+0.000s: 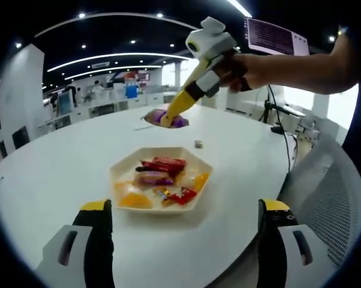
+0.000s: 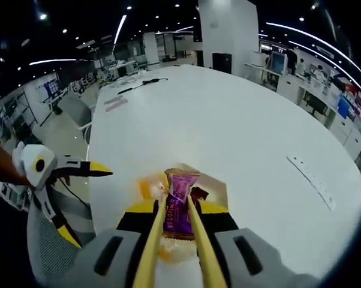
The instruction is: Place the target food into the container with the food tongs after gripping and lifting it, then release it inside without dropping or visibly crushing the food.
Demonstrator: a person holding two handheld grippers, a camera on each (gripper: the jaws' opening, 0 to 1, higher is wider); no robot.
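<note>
Open-plan office all around, spot-lit ceiling, and a big round white table (image 1: 60, 174) carrying the action. Below the tong tips in the right gripper view sits the cream hexagonal dish (image 1: 122, 170), loaded with red, orange and purple wrapped snacks. Whether that dish is the container or just the supply, I can't tell.

Off to the tongs' left, the left gripper (image 2: 87, 170) hangs idle with its jaws wide apart. The right gripper (image 1: 203, 81) squeezes the yellow food tongs (image 2: 152, 246), and the tong arms are pressed onto a purple snack packet (image 2: 179, 204). The packet is up off the table and pinched by its sides just short of the tips.

So the lift looks done, and what's left is the carry and the release. My call is to keep the squeeze exactly as firm as it is now. More pressure would buckle that wrapper, and less would let it slide out between the smooth arms. Travel level, with no swinging. Bring the tips down low inside the container before letting the arms spread, and open gently, so the packet settles rather than drops.
</note>
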